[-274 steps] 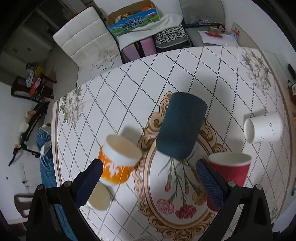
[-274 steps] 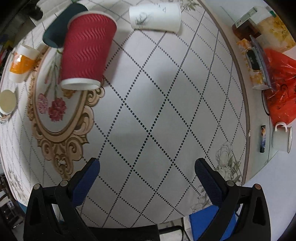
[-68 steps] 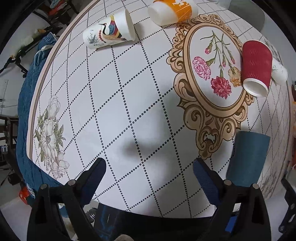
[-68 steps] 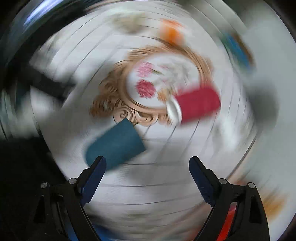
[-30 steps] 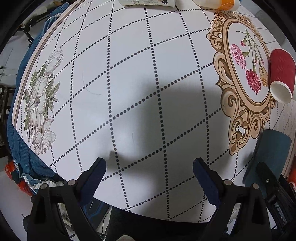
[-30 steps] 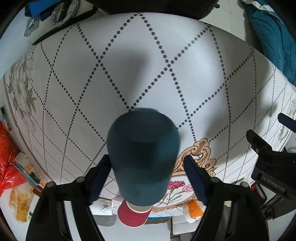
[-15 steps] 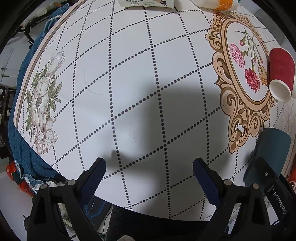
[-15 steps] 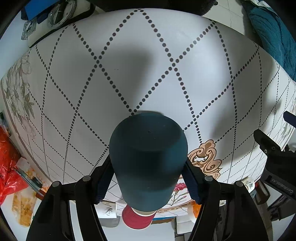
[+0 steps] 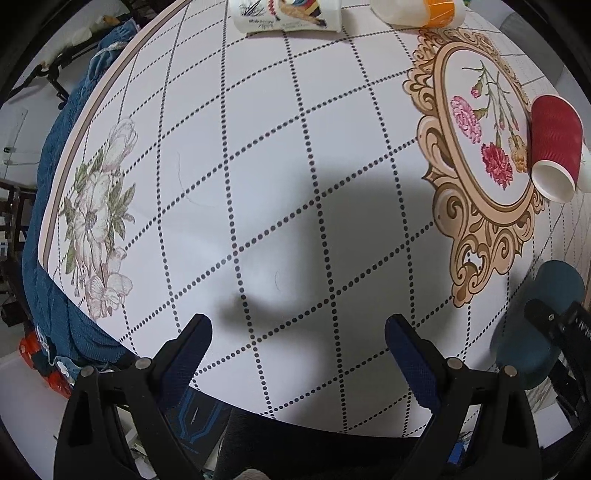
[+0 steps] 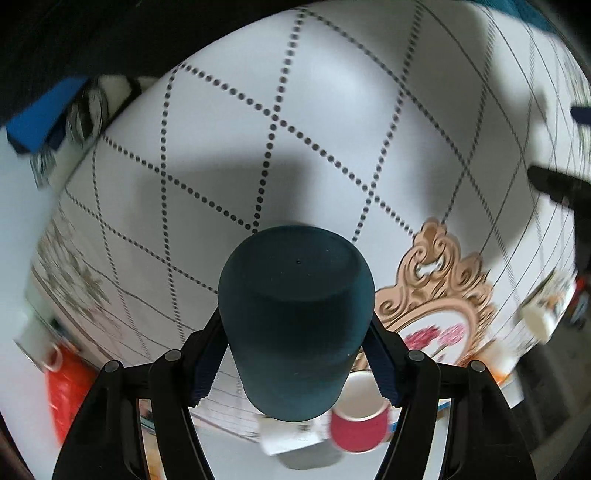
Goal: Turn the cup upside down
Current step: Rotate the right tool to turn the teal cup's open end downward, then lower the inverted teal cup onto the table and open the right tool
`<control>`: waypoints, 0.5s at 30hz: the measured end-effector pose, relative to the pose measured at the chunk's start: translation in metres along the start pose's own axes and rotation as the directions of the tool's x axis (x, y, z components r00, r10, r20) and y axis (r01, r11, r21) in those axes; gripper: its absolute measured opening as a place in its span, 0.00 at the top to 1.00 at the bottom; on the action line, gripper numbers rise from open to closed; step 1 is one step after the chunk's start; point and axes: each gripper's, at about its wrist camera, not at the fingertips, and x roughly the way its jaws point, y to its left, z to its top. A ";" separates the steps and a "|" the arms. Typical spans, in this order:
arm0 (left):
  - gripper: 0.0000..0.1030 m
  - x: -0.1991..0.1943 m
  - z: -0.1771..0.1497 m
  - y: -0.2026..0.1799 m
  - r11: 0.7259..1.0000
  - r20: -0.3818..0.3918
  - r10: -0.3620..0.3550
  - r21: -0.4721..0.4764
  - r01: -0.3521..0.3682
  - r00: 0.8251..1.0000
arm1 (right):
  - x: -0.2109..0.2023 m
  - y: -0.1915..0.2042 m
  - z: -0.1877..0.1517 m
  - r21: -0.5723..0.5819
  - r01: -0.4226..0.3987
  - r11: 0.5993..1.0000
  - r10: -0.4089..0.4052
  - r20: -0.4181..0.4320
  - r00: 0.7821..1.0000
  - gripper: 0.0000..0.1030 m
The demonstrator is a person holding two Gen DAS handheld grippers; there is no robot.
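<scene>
A dark teal cup (image 10: 295, 317) fills the middle of the right wrist view, its closed base toward the camera. My right gripper (image 10: 295, 354) is shut on its sides, and the view is motion-blurred. The same teal cup (image 9: 535, 328) shows at the right edge of the left wrist view, held by the right gripper (image 9: 554, 325) over the table's near right corner. My left gripper (image 9: 295, 354) is open and empty above the near edge of the table (image 9: 258, 166).
A red ribbed cup (image 9: 554, 147) lies on its side by the flower medallion (image 9: 480, 122). A bird-print cup (image 9: 288, 14) and an orange cup (image 9: 417, 11) lie at the far edge. A blue cloth (image 9: 55, 258) hangs off the left edge.
My right gripper has closed on the teal cup and is moving with it, so its view has shifted and blurred. The left gripper has hardly moved.
</scene>
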 end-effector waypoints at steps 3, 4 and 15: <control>0.07 -0.007 0.008 -0.003 1.000 0.008 0.003 0.021 -0.003 1.000 | 0.000 -0.016 -0.002 0.124 -0.090 0.988 0.088 0.024 0.996 0.31; 0.07 -0.010 0.011 -0.003 1.000 0.011 0.003 0.029 -0.003 1.000 | -0.001 -0.021 -0.002 0.160 -0.115 0.980 0.111 0.034 0.993 0.31; 0.07 -0.034 0.043 -0.020 0.995 0.036 0.007 0.104 -0.011 0.999 | 0.020 -0.081 -0.037 0.598 -0.425 0.679 0.380 0.209 0.901 0.31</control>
